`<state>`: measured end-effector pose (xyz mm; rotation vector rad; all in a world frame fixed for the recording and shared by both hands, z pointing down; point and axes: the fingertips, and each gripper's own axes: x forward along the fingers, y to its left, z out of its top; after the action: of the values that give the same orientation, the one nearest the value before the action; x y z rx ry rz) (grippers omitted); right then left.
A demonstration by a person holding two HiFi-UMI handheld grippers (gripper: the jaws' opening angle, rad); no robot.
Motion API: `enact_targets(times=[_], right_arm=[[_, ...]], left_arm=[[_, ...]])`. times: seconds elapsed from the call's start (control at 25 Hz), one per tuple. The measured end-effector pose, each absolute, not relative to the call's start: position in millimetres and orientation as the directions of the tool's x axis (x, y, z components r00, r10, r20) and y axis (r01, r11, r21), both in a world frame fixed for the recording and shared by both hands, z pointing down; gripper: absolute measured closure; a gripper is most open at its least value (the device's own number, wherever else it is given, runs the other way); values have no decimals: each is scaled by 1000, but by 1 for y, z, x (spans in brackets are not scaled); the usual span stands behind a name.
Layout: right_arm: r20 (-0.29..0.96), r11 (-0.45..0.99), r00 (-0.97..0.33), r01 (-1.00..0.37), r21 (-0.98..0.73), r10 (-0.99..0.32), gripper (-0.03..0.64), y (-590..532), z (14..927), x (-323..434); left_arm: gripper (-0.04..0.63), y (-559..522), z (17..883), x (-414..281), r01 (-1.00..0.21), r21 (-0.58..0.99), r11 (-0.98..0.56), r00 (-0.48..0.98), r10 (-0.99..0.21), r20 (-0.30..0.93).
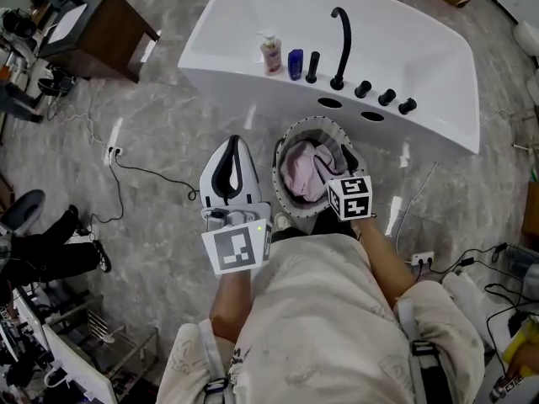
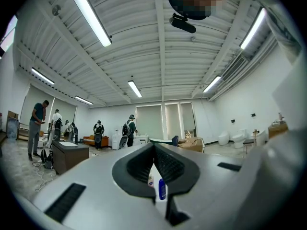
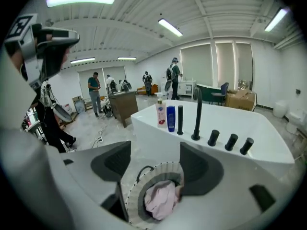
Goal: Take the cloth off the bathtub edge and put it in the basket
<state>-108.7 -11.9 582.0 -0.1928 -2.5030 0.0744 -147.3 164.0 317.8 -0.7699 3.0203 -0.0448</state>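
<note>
The pink cloth (image 1: pixel 301 175) lies crumpled inside the round woven basket (image 1: pixel 286 137), which stands on the floor against the white bathtub (image 1: pixel 253 23). My right gripper (image 1: pixel 337 171) hangs over the basket, tilted down, open, with nothing between its fingers. In the right gripper view the cloth (image 3: pixel 160 200) shows in the basket (image 3: pixel 136 195) below the open right gripper (image 3: pixel 156 164). My left gripper (image 1: pixel 233 146) is held level to the left of the basket, its jaws together and holding nothing. The left gripper (image 2: pixel 153 150) looks across the room.
On the tub's edge stand a black faucet (image 1: pixel 341 40), a pink pump bottle (image 1: pixel 270 53), a blue bottle (image 1: pixel 295 63) and several black knobs (image 1: pixel 386 98). A wooden cabinet (image 1: pixel 93 32) stands far left. Cables and power strips (image 1: pixel 115 151) lie on the floor.
</note>
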Motion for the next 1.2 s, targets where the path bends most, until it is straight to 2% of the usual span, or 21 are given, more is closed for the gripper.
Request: enact_targets(times=[0.48, 0.96, 1.2], right_arm=[[239, 993, -964, 115, -29, 118, 319, -30, 396, -147], [-55, 989, -993, 102, 104, 108, 334, -41, 258, -145], [-145, 985, -982, 99, 139, 120, 334, -36, 217, -136]], left_arm=[[592, 164, 300, -151, -477, -48, 878, -877, -479, -50], [592, 170, 265, -163, -461, -70, 884, -877, -467, -114], [592, 172, 242, -158, -467, -84, 880, -868, -475, -146]])
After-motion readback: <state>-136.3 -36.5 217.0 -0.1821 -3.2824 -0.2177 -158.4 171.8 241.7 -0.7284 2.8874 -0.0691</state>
